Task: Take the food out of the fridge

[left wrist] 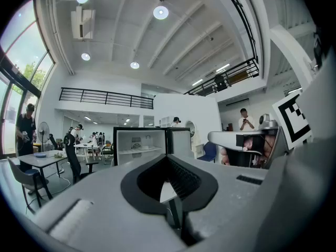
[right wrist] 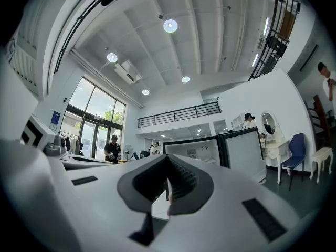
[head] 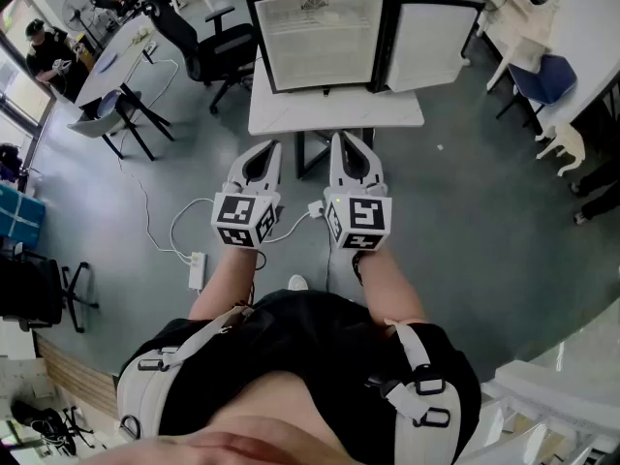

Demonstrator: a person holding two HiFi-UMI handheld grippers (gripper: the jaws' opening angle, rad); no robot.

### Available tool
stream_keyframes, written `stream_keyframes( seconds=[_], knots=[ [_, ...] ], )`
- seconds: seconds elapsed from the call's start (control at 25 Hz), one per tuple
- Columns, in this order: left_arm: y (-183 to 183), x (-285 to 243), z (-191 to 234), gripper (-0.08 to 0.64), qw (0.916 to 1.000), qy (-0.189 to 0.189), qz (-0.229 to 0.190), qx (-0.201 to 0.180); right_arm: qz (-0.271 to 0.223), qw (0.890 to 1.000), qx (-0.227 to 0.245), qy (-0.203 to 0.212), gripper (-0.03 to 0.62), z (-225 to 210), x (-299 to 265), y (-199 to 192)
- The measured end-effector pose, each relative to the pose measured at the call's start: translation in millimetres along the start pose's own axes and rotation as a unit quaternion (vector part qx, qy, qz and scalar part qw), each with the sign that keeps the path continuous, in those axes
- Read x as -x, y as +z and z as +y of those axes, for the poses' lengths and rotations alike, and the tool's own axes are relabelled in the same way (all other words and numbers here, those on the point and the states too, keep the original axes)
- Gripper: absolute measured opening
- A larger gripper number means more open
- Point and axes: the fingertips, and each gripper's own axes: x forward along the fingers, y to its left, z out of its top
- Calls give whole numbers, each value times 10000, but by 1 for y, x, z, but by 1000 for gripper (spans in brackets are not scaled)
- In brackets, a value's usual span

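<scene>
Closed left tool (left wrist: 167, 157), closed right tool (right wrist: 168, 158), fridge shelf (left wrist: 139, 150) in gripper views

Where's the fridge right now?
In the head view the fridge stands at top centre on a white table, with its door swung open to the right.

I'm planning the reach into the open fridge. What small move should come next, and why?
Probably step closer, grippers raised toward the fridge: left gripper and right gripper are shut, empty and short of its table; no food is visible yet.
</scene>
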Motion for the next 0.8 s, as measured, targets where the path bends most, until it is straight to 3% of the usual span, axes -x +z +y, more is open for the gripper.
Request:
stream_keyframes(
  seconds=[0.28, 0.48, 0.8],
  knots=[
    [0, -2, 9, 3, 10000, -2, 13, 56, 39, 10000, -9, -20, 8, 3, -7, -7],
    [2, -3, 20, 3, 10000, -31, -5, 64, -34, 9995, 302, -64, 8, 15, -14, -5],
    [-3, -8, 52, 3, 9998, -194, 11, -23, 76, 9995, 177, -256, 8, 32, -35, -16]
  ],
)
